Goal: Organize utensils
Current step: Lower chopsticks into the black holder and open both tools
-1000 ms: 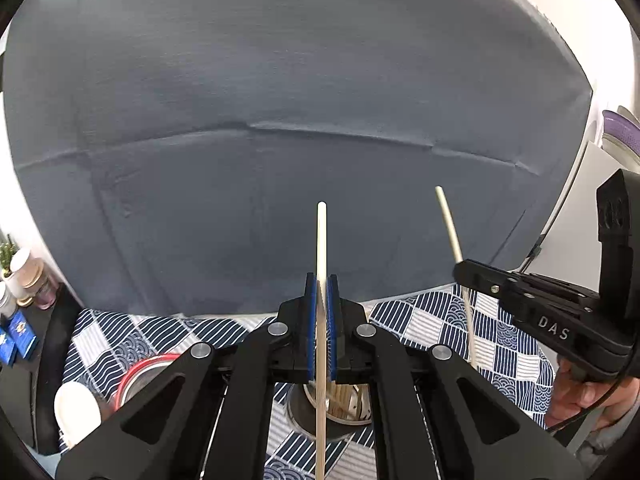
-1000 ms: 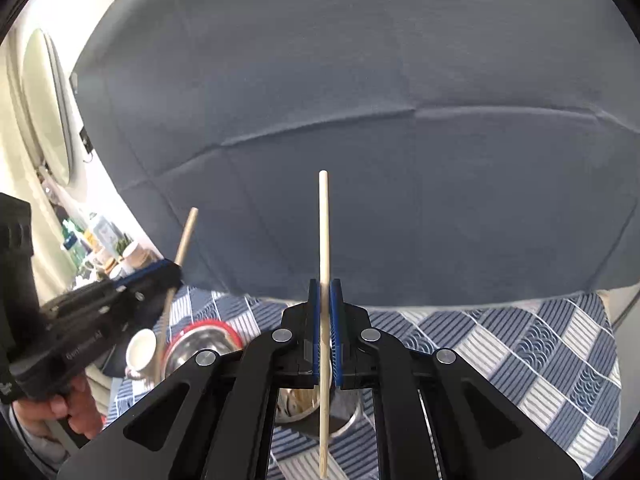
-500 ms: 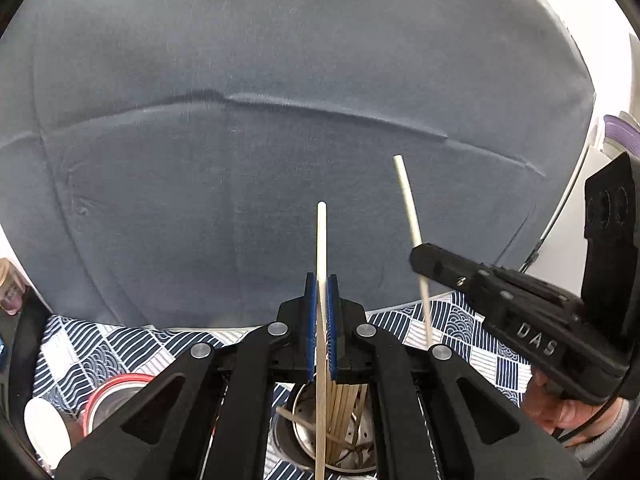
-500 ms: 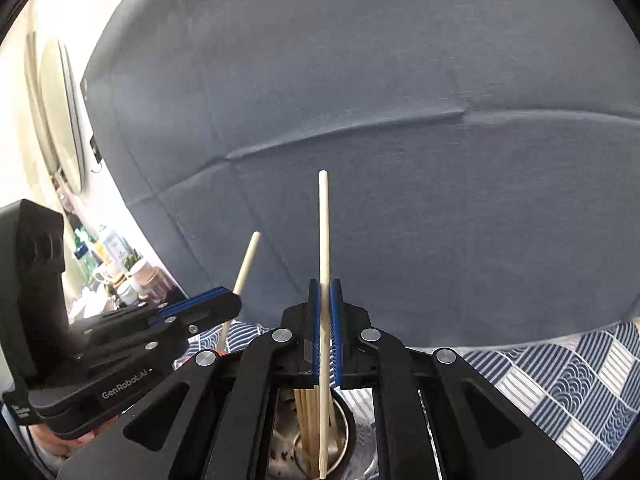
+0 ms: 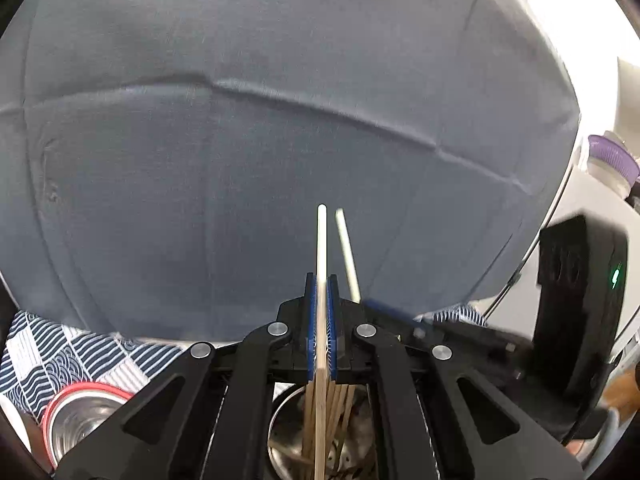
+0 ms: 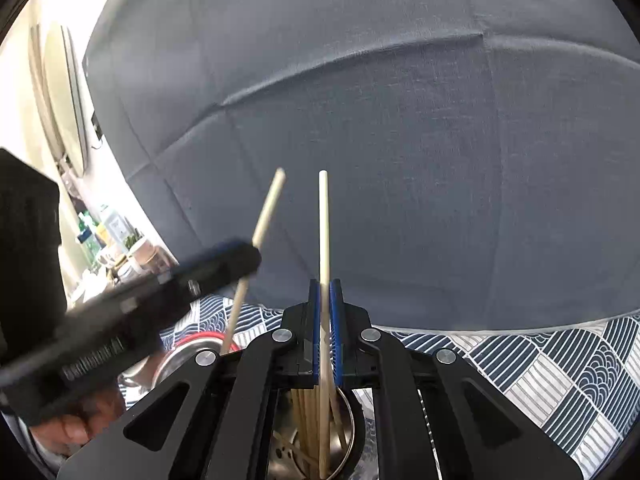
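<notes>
We hold each tool, left [image 5: 321,312] and right [image 6: 326,312], clamped on one upright chopstick [image 5: 321,248] over the holder [image 6: 349,420], ready to drop.

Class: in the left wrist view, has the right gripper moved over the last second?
Yes. The right gripper, shut on its chopstick, has swung leftward against the grey backdrop, closing on the left gripper's chopstick.

The left chopstick [image 5: 321,264] runs off the bottom edge at 6 o'clock, so its lower tip is cut off. The holder [image 5: 280,420] shows only in slivers between the left gripper's [image 5: 321,292] black links; its base is hidden. At 3 o'clock the right gripper [image 5: 400,314] is motion-blurred, hiding where its fingers meet the second chopstick [image 5: 346,248]. The red-rimmed bowl [image 5: 76,416] at 8 o'clock is partly hidden.

In the right wrist view, the left gripper [image 6: 236,260] smears at 9 o'clock, its lettering unreadable.
</notes>
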{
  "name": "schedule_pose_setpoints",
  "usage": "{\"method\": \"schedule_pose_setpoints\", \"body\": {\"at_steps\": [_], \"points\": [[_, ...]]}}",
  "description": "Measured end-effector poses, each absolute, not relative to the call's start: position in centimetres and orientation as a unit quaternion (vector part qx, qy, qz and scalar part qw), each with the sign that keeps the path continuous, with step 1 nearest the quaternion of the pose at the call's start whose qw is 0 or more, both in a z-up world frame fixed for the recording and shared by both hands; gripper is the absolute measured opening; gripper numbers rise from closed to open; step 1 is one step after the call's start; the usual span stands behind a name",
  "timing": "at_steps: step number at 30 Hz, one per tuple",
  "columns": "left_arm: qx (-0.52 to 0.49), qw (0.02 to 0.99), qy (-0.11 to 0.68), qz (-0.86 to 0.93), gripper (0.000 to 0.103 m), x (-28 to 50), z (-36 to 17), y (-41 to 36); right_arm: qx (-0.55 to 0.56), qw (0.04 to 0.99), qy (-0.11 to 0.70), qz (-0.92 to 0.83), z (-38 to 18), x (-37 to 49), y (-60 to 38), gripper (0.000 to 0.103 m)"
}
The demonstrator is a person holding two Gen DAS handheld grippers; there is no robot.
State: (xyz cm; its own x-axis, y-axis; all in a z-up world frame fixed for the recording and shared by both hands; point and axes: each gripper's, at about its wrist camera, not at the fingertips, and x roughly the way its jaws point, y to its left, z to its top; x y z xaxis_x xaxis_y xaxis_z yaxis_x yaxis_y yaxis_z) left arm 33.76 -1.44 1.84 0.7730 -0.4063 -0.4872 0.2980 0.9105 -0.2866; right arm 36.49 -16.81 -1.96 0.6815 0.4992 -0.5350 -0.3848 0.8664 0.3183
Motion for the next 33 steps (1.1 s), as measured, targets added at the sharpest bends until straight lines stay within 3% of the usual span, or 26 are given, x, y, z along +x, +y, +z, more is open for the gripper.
{"method": "schedule_pose_setpoints", "body": {"at_steps": [4, 10, 18, 33], "points": [[-0.106, 0.944, 0.244, -0.193, 0.005, 33.9, 3.5, -1.7, 0.093, 0.914, 0.313, 0.242, -1.9, 36.3, -17.2, 0.005], [-0.119, 0.944, 0.238, -0.196, 0.005, 32.9, 1.4, -1.5, 0.094, 0.915, 0.307, 0.246, -2.5, 35.4, -17.6, 0.005], [-0.130, 0.936, 0.265, -0.195, 0.005, 30.9, -1.7, -0.7, 0.093, 0.912, 0.307, 0.254, -3.6, 33.9, -17.5, 0.005], [-0.111, 0.940, 0.268, -0.177, 0.007, 27.3, -0.6, 0.9, 0.071, 0.939, 0.243, 0.234, -2.7, 30.9, -17.1, 0.005]]}}
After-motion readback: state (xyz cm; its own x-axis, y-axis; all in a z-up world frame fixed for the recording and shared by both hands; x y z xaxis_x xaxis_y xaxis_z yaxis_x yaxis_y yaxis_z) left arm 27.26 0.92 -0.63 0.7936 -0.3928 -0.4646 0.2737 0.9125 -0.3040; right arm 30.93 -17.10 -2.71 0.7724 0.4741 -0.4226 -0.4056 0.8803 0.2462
